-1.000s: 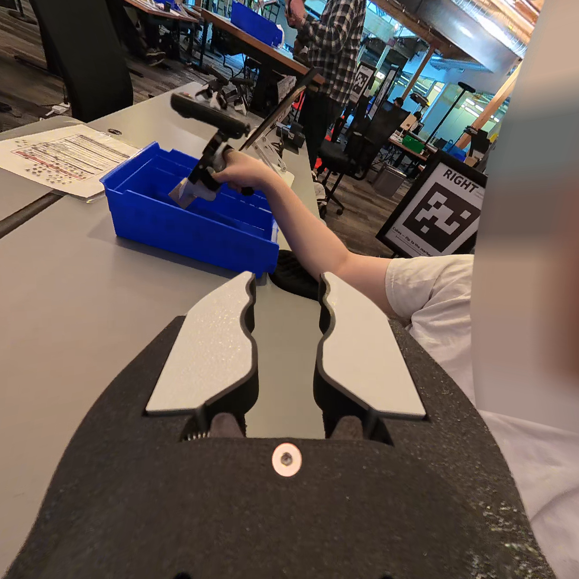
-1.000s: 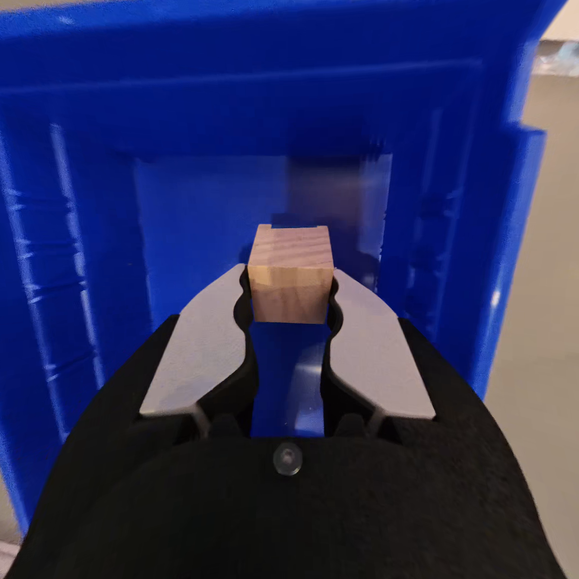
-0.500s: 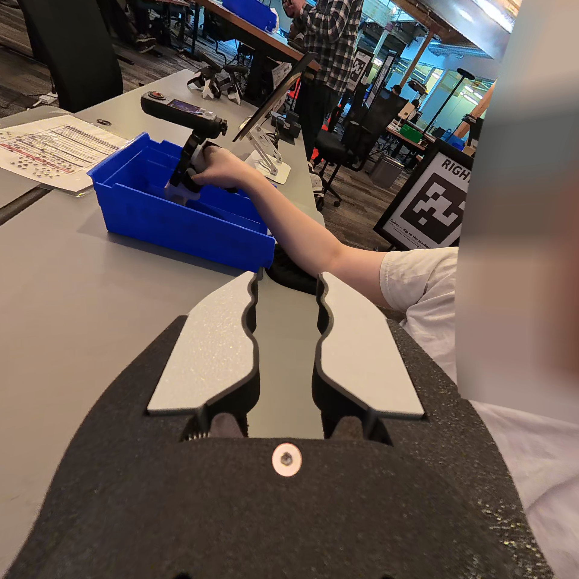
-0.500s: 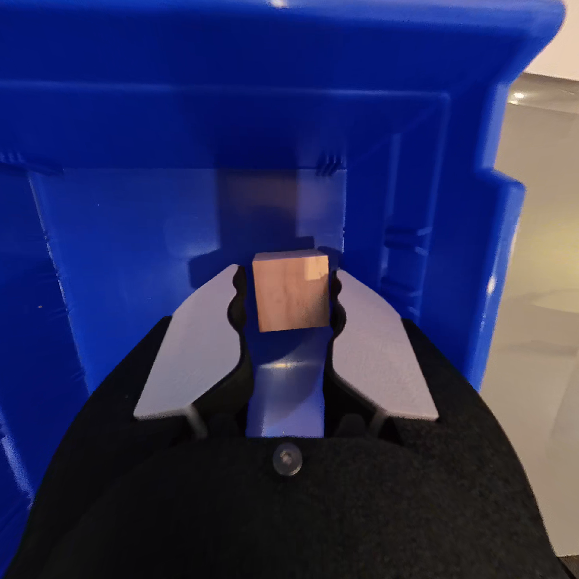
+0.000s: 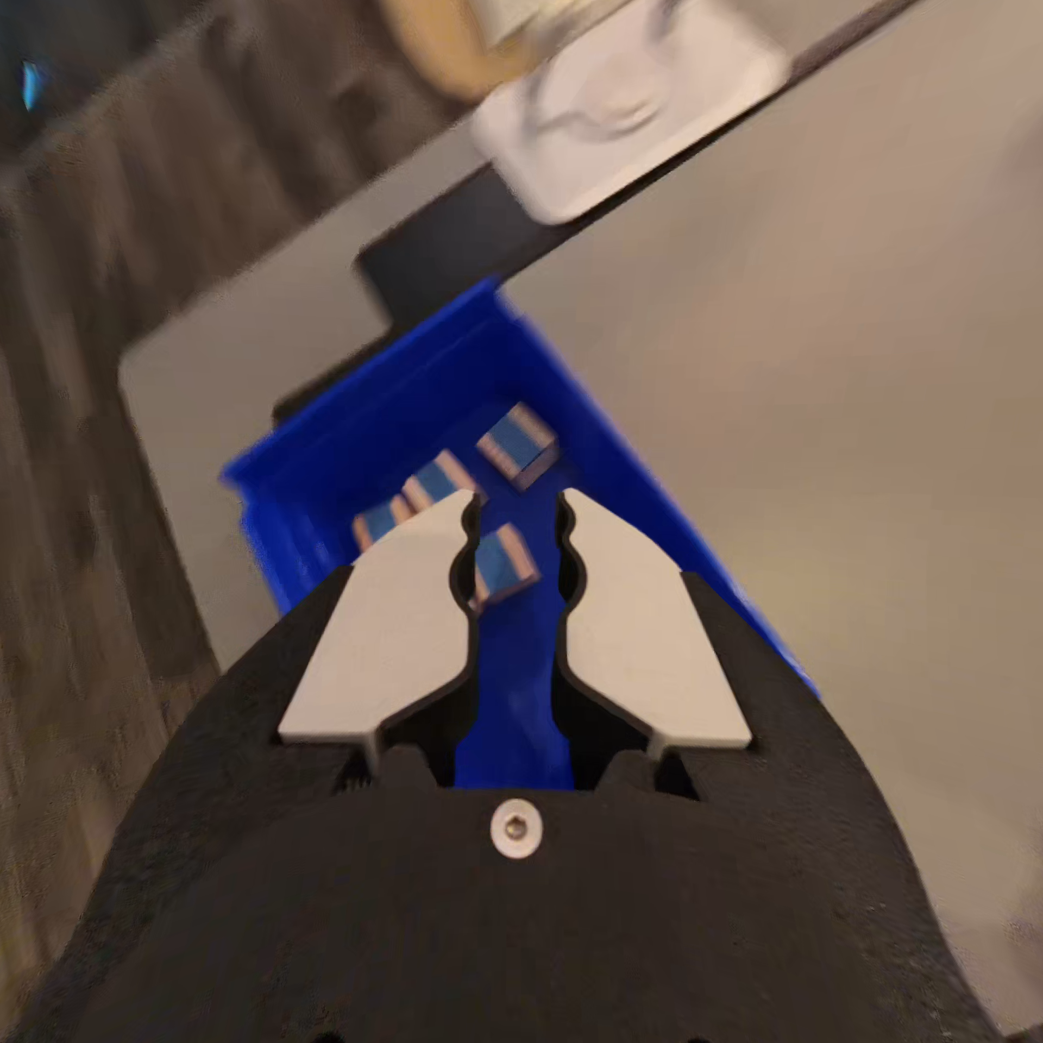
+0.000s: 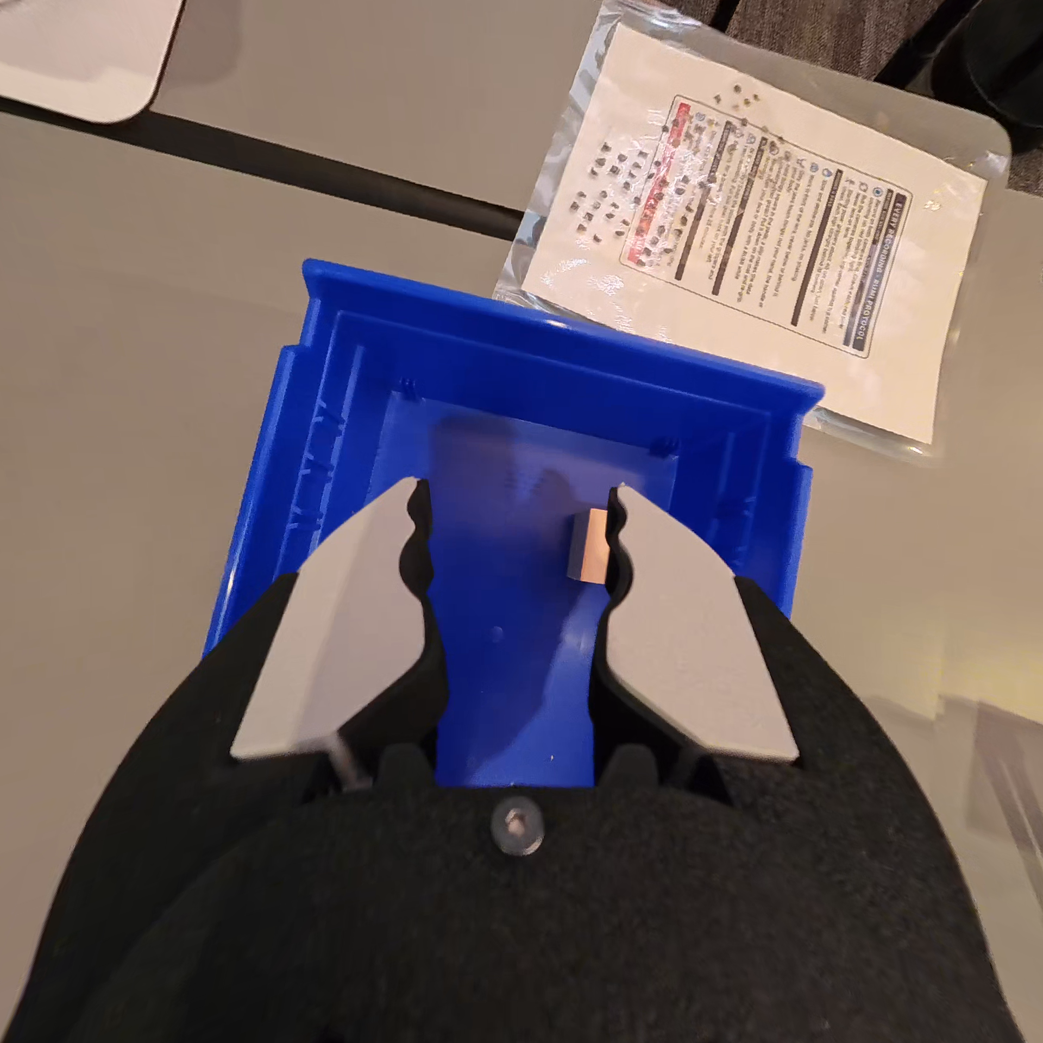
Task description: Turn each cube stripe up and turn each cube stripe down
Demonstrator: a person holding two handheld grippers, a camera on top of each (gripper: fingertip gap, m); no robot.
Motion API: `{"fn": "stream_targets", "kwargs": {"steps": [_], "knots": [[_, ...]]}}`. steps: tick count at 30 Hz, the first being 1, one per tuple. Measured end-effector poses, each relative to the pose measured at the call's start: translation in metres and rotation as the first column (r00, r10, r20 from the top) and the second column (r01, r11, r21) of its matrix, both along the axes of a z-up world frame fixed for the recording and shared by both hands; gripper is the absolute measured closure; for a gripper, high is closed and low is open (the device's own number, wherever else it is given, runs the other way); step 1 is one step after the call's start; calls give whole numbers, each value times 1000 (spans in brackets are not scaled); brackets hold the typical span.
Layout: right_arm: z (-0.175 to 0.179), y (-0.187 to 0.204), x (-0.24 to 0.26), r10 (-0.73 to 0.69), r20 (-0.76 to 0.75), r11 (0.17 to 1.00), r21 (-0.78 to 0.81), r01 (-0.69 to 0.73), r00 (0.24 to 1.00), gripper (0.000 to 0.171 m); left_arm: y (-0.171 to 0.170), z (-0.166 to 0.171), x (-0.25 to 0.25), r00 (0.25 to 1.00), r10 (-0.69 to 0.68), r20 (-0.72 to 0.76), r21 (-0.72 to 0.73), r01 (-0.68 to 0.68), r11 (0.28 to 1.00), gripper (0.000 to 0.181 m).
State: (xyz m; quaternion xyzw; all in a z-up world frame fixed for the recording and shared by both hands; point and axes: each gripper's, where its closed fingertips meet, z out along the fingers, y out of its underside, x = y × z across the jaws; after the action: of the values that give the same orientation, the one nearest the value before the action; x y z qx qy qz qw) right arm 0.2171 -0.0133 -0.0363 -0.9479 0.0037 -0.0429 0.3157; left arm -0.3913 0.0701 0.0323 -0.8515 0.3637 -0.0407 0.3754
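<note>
In the left wrist view, several wooden cubes lie blue stripe up in a blue bin (image 5: pixel 361 417): one far (image 5: pixel 516 446), one nearer (image 5: pixel 502 561) between my fingers, others partly behind the left finger (image 5: pixel 395 621). My left gripper (image 5: pixel 518 496) is open and empty above them; the view is blurred. In the right wrist view, a blue bin (image 6: pixel 564 338) holds one cube (image 6: pixel 590 544) showing plain wood, partly hidden by the right finger (image 6: pixel 688 649). My right gripper (image 6: pixel 518 484) is open, empty and above that bin. I cannot tell whether it is the same bin.
A printed sheet in a clear sleeve (image 6: pixel 750 226) lies just behind the bin on the grey table (image 6: pixel 141 338). A dark seam (image 6: pixel 338 169) crosses the table. A white flat object (image 6: pixel 73 56) sits at the far left. The table edge and floor (image 5: pixel 68 451) are left of the bin.
My right gripper has opened, let go of the cube and lifted back; the cube now rests in the bin. My left gripper has swung from the bare table to above the striped cubes.
</note>
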Motion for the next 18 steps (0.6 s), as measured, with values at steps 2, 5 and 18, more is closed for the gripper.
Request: {"fn": "stream_targets", "kwargs": {"steps": [2,5,18], "knots": [[-5,-1,0,5,1,1000,-22,-4,1000,111,13,-22,-19,990,141,31,-138,-135,981,154],[-12,-2,2,4,0,999,-48,-4,1000,110,10,-64,-24,983,184,-20,-354,-179,918,155],[-26,-3,-2,33,1,993,-115,-32,999,110,25,-148,-38,925,267,-272,-529,-375,761,131]]}}
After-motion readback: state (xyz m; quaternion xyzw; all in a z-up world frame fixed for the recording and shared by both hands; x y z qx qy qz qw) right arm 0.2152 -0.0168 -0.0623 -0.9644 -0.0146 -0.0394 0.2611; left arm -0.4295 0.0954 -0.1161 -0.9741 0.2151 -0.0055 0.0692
